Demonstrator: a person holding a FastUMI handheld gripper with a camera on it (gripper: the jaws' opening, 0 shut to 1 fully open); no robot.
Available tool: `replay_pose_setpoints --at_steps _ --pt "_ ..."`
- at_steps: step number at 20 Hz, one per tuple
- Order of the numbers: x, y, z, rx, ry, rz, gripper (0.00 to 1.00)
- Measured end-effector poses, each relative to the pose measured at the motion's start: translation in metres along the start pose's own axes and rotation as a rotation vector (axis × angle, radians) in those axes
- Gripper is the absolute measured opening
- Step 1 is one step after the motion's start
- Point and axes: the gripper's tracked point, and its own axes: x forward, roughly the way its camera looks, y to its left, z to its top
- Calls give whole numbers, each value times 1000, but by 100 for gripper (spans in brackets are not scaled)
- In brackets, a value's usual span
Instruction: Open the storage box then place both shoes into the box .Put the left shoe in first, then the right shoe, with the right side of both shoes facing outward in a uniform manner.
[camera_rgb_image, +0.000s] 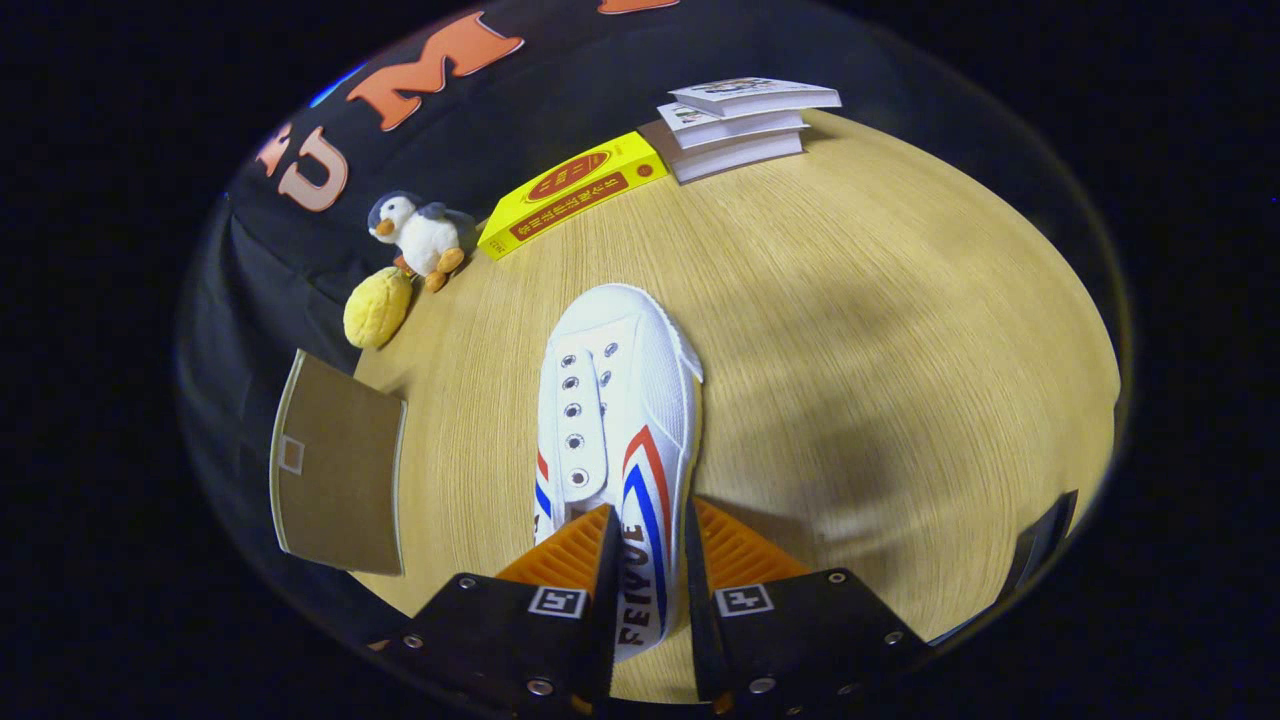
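A white canvas shoe with red and blue stripes hangs toe-forward above the wooden table. My gripper is shut on the shoe's side wall near the heel, one finger inside the opening and one outside. The shoe's toe points away from me toward the books. A brown box panel, the storage box or its lid, stands to the left of the shoe at the table's left edge. A shadow of the gripper and shoe falls on the table to the right.
A plush penguin and a yellow bun-like toy sit beyond the box by the wall. A yellow book and a stack of white books lie at the far edge. A dark object sits at the table's right.
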Motion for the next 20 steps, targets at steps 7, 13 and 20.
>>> replay_pose_setpoints --at_steps 7,13,20 --pt "-4 25 2 122 1 63 8" --pt "-28 82 39 64 -68 142 8" --pt "-63 163 70 -44 -118 215 8"
